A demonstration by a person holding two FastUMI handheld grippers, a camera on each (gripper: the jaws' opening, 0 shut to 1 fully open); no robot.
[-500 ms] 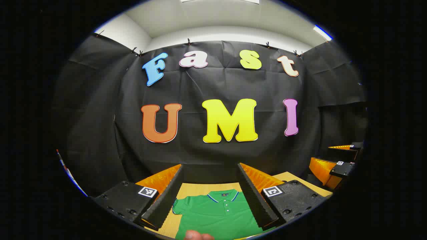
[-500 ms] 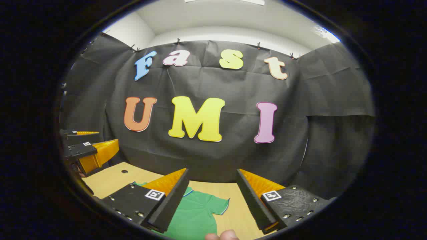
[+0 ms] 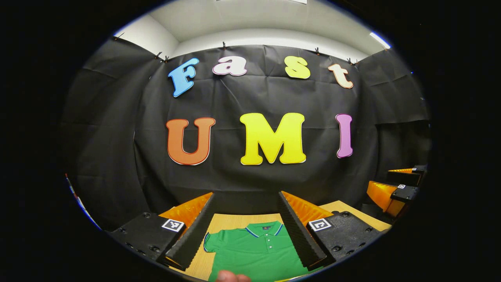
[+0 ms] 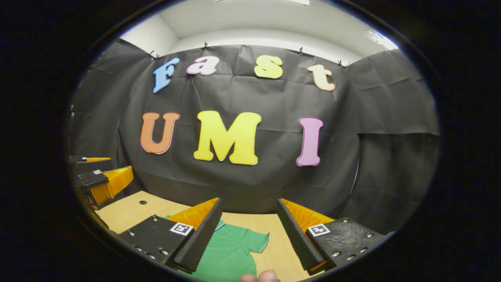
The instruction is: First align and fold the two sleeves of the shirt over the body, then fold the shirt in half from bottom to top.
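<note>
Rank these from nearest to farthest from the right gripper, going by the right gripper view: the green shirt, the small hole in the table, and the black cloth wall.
1. The green shirt, flat on the table just beyond the right gripper.
2. The small hole, farther off to the left on the wooden table.
3. The black cloth wall, behind the table's far edge.

Black cloth wall (image 3: 250, 184), creased, clipped along its top edge (small clips spaced apart). Above the cloth: white wall (image 3: 258, 37) and white ceiling (image 4: 250, 15). Ceiling light strip (image 3: 379, 39) up right of the cloth. Below the cloth: light wooden table (image 4: 125, 211), small dark hole (image 4: 142, 202) in it.
</note>
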